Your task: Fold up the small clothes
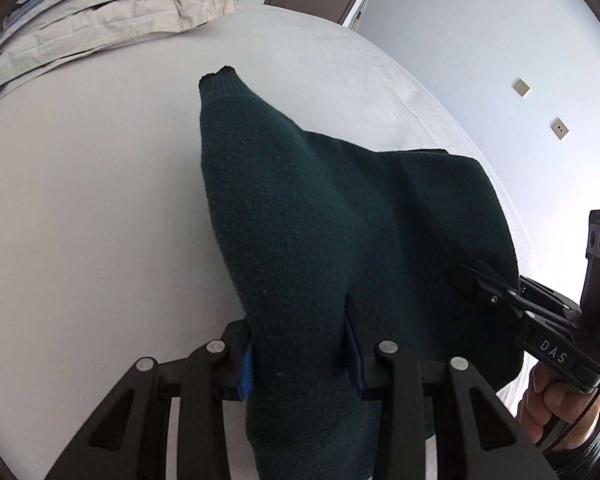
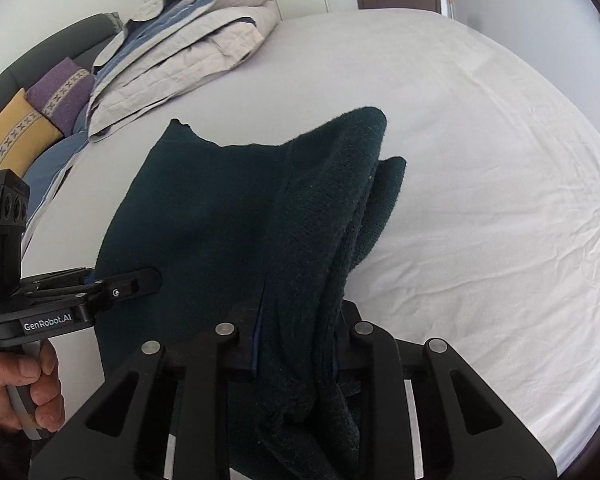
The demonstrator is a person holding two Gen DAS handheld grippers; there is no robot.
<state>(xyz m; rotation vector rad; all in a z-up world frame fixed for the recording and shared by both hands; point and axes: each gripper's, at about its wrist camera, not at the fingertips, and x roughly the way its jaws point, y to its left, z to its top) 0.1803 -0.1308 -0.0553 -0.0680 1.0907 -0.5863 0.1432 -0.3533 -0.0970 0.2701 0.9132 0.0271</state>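
A dark green knitted garment (image 1: 300,216) hangs between my two grippers above a white bed sheet (image 1: 80,200). My left gripper (image 1: 300,356) is shut on a bunched part of it; blue pads show at both sides of the cloth. My right gripper (image 2: 296,344) is shut on a thick, layered fold of the same garment (image 2: 228,216). In the left wrist view the right gripper (image 1: 476,284) bites the garment's right edge. In the right wrist view the left gripper (image 2: 140,280) bites its left edge. The far end of the garment points away over the bed.
A folded beige and blue quilt (image 2: 180,40) lies at the head of the bed, also seen in the left wrist view (image 1: 100,12). Purple (image 2: 60,92) and yellow (image 2: 16,136) cushions sit at the far left. A wall with sockets (image 1: 520,88) is at the right.
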